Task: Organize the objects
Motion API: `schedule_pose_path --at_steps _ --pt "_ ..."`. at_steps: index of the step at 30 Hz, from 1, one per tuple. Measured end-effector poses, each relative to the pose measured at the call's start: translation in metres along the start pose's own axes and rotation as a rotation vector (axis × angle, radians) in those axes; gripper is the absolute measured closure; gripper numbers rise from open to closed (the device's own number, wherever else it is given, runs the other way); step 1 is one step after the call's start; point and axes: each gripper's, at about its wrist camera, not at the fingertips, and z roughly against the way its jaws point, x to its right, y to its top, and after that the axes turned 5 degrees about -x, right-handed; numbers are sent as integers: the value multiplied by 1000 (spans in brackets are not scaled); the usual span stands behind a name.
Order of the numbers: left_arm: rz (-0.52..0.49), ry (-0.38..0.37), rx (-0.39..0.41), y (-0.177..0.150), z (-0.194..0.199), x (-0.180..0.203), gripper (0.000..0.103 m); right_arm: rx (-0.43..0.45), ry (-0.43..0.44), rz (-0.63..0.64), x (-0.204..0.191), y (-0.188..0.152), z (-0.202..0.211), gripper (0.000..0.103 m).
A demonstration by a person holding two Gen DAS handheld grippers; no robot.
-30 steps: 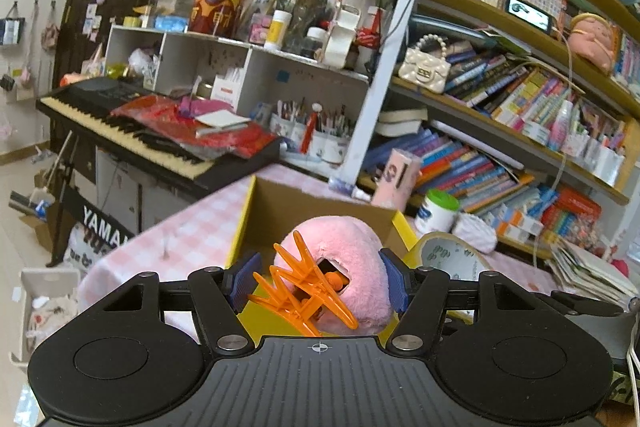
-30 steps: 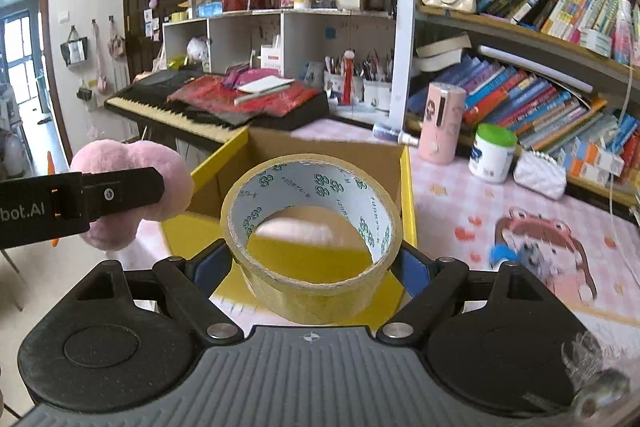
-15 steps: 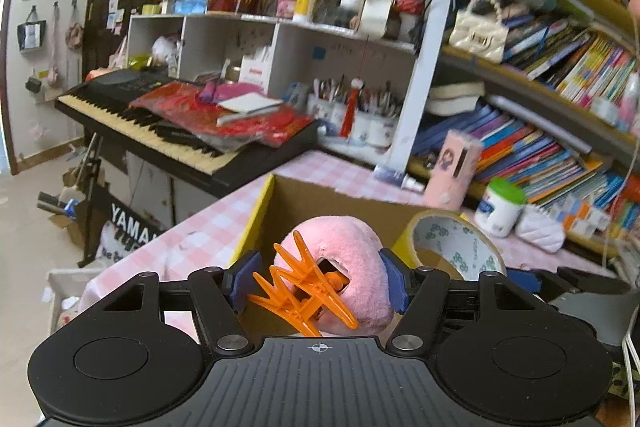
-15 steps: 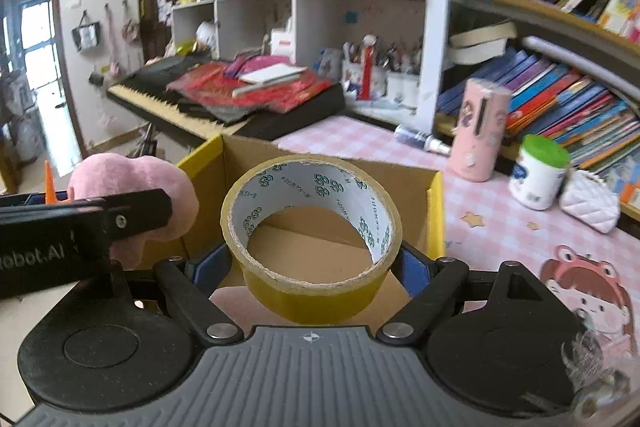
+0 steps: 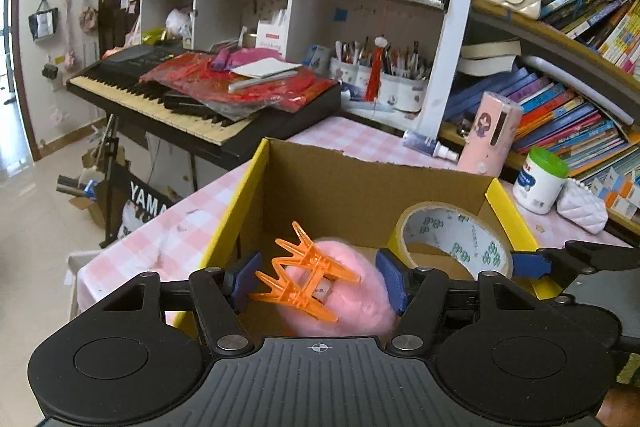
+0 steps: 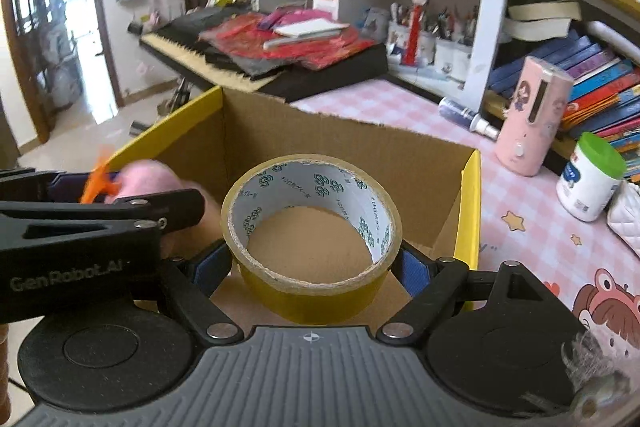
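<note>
Left wrist view: the left claw (image 5: 318, 285) is gripping a pink plush hair clip (image 5: 320, 287) with orange teeth at lower centre of the frame, its blue pads pressing on both sides, above the open cardboard box (image 5: 360, 179) that is sitting on the pink checked surface (image 5: 180, 227). At lower right, the roll of yellow tape (image 5: 454, 239) is hanging over the same box.

Right wrist view: the right claw (image 6: 314, 269) is clamping the tape roll (image 6: 312, 227) across its width at centre frame, directly over the box's (image 6: 400, 163) bare floor, while the left claw (image 6: 104, 187) is holding the clip at left.

To finish well, each hand is probably best lowering its item inside the walls before releasing, keeping the two claws apart so neither is knocking the other or the yellow rim.
</note>
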Motion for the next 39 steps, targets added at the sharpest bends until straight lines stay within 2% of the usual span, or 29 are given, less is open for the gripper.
schedule_pose_path --at_steps 10,18,21,23,24,25,28,39 --pt "6 16 -36 -1 -16 13 42 -63 40 87 17 6 -9 18" --pt "-19 24 2 1 -11 23 41 -62 53 90 17 5 -8 17" --pt "-28 36 27 2 -5 26 38 -44 63 72 20 4 -6 16" --pt "-23 24 45 3 1 26 32 -25 74 53 22 3 -5 16" --pt "-19 22 53 4 3 26 31 -12 74 47 22 2 -3 12" --pt "-18 25 61 5 6 27 26 5 75 42 22 2 0 8" --pt "-19 32 104 4 14 29 17 43 61 42 21 -1 5 8" --pt "6 5 166 6 39 25 15 163 -7 -5 28 -8 45 8"
